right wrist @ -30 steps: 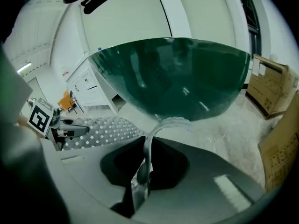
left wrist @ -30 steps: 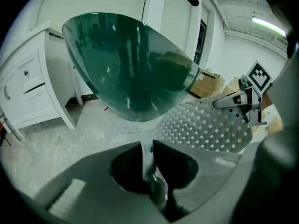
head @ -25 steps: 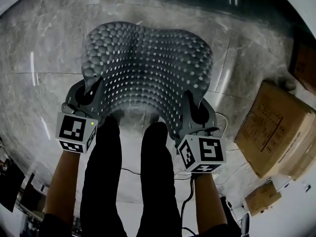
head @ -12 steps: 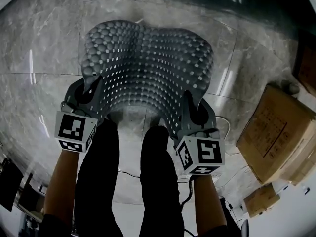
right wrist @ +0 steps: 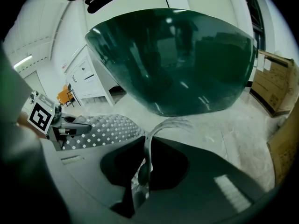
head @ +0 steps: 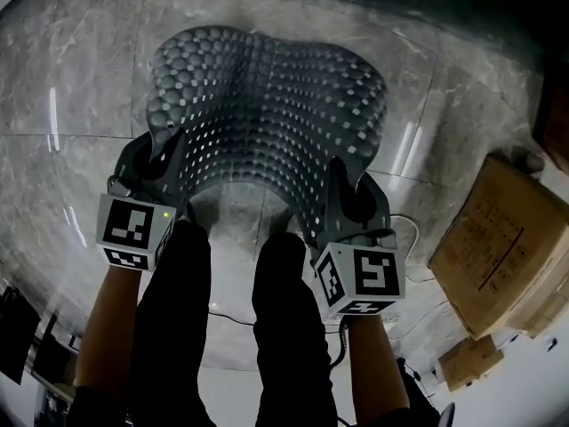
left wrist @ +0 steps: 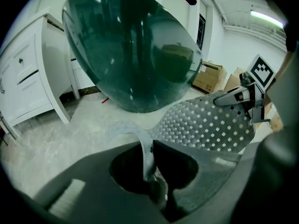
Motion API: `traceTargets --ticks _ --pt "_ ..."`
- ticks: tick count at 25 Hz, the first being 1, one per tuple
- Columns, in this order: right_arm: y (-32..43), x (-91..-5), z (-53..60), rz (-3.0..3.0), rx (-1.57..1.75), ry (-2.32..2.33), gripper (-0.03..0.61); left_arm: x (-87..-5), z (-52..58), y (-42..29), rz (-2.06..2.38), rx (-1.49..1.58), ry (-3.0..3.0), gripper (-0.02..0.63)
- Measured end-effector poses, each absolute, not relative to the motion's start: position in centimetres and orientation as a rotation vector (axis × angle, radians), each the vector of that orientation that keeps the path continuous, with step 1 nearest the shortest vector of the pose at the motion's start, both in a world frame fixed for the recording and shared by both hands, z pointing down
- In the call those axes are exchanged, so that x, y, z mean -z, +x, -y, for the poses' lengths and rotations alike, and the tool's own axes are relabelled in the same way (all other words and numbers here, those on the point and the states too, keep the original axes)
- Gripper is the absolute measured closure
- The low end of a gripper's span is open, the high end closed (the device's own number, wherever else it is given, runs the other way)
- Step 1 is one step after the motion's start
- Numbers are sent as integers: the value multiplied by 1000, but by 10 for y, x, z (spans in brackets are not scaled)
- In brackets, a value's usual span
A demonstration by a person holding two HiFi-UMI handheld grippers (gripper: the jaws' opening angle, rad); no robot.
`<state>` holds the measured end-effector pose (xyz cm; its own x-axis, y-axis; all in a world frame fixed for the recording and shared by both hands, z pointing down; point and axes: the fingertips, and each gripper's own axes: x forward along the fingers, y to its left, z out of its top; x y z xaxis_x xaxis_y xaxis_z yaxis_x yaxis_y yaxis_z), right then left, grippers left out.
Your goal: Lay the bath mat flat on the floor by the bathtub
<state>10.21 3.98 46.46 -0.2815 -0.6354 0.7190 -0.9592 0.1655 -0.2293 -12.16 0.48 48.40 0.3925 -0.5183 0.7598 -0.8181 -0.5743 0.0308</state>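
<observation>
Fingers (head: 169, 163) of left gripper (head: 163, 145) and right gripper (head: 338, 176) clenched on near corners of bath mat (head: 267, 105), over floor (head: 71, 78) by bathtub (left wrist: 131, 45).

Grey perforated bath mat (head: 267, 123); dark green bathtub (right wrist: 177, 59).

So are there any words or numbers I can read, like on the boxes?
No text can be read.
Big cardboard box: dark print, too blurred to read.
Left cube and right cube: black-and-white square patterns, no letters or numbers.
</observation>
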Motion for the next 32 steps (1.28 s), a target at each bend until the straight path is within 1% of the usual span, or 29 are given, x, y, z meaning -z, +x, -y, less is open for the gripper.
traceTargets --ticks 8,21,32 --pt "90 -478 -48 1990 -917 1480 529 -501 -16 -132 1161 -1026 2244 586" --pt "112 -504 -57 1950 -894 1476 529 -523 -16 -146 1170 -1078 2253 586" --pt "138 -540 -66 1881 -889 1502 529 -552 -18 -173 1169 -1139 2239 586"
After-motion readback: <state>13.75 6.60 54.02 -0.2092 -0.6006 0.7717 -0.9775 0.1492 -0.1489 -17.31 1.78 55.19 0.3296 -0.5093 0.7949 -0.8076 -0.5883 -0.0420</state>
